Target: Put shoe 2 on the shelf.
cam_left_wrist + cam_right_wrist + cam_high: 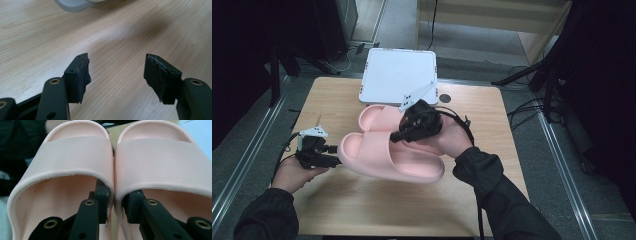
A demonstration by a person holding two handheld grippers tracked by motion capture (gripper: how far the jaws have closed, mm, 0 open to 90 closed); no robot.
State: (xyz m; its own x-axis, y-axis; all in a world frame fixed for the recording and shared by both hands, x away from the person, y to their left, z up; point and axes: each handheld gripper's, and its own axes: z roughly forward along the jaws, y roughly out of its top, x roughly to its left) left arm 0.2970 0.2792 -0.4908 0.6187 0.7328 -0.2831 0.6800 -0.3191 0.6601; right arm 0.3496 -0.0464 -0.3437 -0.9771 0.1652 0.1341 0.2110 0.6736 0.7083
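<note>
The right gripper [399, 134] clamps both pink slippers [392, 155] together, long axes running lower-right, toes at left; left gripper [333, 155] gapes empty.

Person: dark long sleeves to both wrists. Left gripper [333, 161] and right gripper [398, 135]: black bodies, each topped by a grey three-cornered plate, black cable trailing. Fingers [81, 75] were black blocks faced with worn dark padding; brass-ringed holes marked the linkage arms.
</note>
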